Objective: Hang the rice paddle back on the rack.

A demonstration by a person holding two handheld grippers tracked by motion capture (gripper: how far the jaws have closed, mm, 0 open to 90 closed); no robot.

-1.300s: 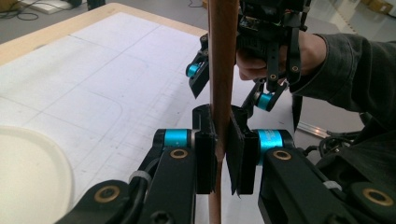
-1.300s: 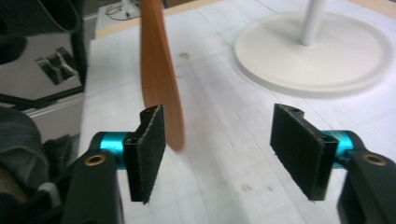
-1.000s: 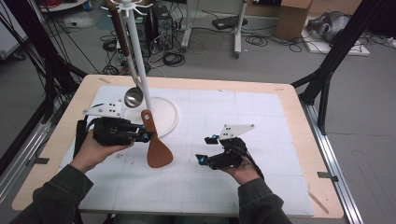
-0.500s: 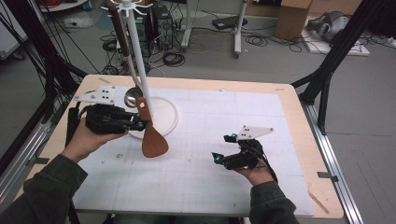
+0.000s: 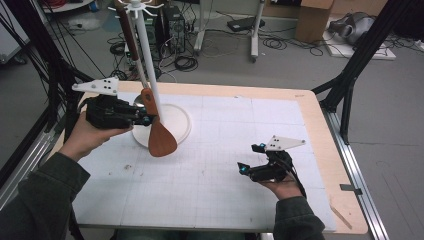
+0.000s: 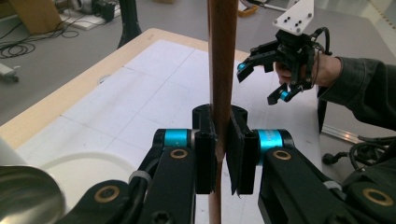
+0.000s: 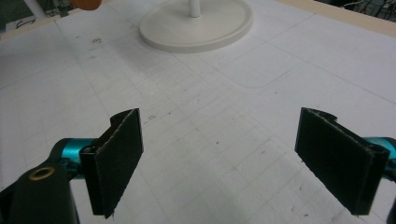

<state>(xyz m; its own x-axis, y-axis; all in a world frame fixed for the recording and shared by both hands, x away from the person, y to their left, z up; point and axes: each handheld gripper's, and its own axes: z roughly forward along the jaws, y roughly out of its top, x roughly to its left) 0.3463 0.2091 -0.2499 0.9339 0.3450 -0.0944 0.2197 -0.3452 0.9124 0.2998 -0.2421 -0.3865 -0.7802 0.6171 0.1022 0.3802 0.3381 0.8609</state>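
A wooden spatula (image 5: 161,140) hangs blade-down in front of the white hook stand (image 5: 145,55); its long handle (image 6: 222,65) slants up toward the hooks. My left gripper (image 5: 144,119) is shut on that handle just above the blade, over the stand's round base (image 5: 176,120). In the left gripper view both pads of the left gripper (image 6: 223,158) press the handle. A metal ladle bowl (image 6: 23,198) sits close beside it. My right gripper (image 5: 246,162) hovers over the mat at the right; its jaws have just been opening and stand wide in the right gripper view (image 7: 219,163), nothing between them.
A white gridded mat (image 5: 215,150) covers the wooden table (image 5: 320,130). The stand's base (image 7: 196,21) lies ahead of the right gripper. Black frame legs, cables and a cardboard box (image 5: 312,20) stand on the floor beyond the table.
My left gripper has lifted and drawn back toward the stand's left side with the spatula. The right gripper has moved to the right and its jaws have spread wider.
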